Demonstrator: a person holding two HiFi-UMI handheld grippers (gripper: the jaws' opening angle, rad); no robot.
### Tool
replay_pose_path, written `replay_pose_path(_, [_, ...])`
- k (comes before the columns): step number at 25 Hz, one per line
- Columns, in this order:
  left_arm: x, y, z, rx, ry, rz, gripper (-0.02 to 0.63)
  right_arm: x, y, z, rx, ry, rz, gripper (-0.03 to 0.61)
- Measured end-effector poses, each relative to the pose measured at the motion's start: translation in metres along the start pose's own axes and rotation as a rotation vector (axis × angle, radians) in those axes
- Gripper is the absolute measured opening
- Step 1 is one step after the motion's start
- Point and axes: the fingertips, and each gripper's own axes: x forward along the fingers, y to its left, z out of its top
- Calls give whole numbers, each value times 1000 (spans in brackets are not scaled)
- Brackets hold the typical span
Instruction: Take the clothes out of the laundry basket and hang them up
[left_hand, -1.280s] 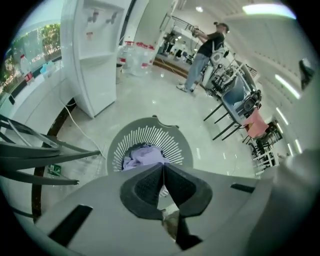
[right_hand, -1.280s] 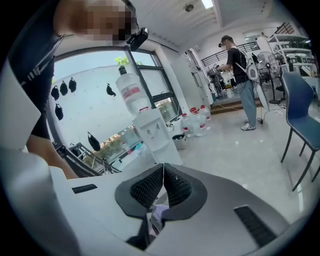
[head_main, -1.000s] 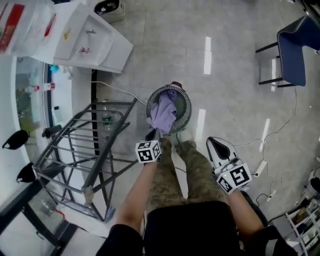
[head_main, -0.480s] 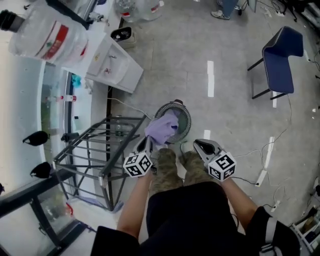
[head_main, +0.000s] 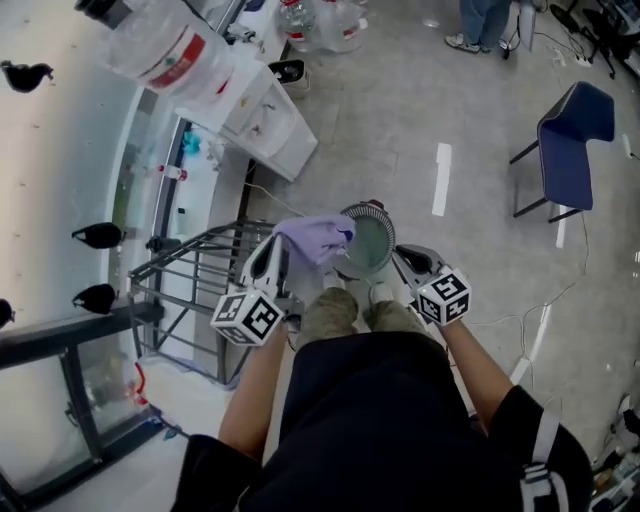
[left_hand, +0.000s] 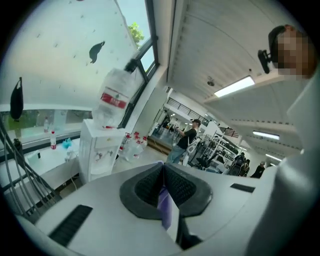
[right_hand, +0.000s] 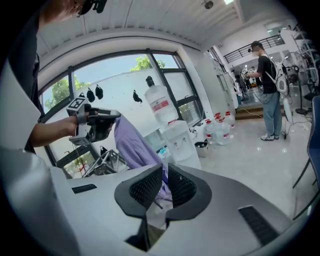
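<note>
Left gripper (head_main: 278, 255) pinching purple garment (head_main: 315, 238) (above laundry basket (head_main: 372, 248)); right gripper (head_main: 408, 262) pressed together, empty, beside it.

The left forearm (head_main: 255, 385) is reaching forward and holding the left tongs (head_main: 280, 240) high, jaws clamping shut on a cloth (head_main: 318, 238). The right forearm (head_main: 478, 365) is extending alongside, its right tongs (head_main: 402, 257) tilting slightly downward, jaws pressing together, gripping nothing.
</note>
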Motion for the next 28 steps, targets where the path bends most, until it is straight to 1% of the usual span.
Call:
replay_pose_path(3, [-30, -19, 41, 28, -78, -28, 8, 8, 14, 5, -47, 2, 30, 10])
replay_pose_path(5, [-48, -26, 66, 37, -130, -36, 8, 19, 20, 7, -88, 10, 52, 56])
replay_pose_path(7, [-66, -29, 86, 53, -172, -27, 8, 32, 29, 7, -128, 20, 79, 71])
replay_pose_path(8, [-75, -31, 93, 77, -184, -15, 8, 38, 34, 5, -140, 25, 97, 77])
replay_pose_path(10, [-89, -33, 102, 137, -195, 7, 8, 51, 45, -2, -172, 48, 134, 95])
replay_pose_path(11, [-95, -34, 105, 150, -199, 12, 8, 60, 50, -7, -200, 67, 152, 109])
replay_pose_path(14, [-116, -34, 116, 132, -227, 23, 8, 90, 74, -20, -290, 130, 219, 157])
replay_pose_path(20, [-164, -39, 135, 126, -288, 60, 8, 149, 138, -29, -442, 171, 357, 158])
replay_pose_path(24, [-199, -38, 146, 107, -336, 93, 8, 182, 171, -55, -537, 245, 439, 168])
replay_pose_path(25, [-207, -39, 149, 110, -345, 102, 8, 189, 181, -61, -562, 255, 467, 180])
replay_pose_path(28, [-231, -38, 150, 116, -365, 136, 8, 199, 219, -71, -594, 248, 567, 198])
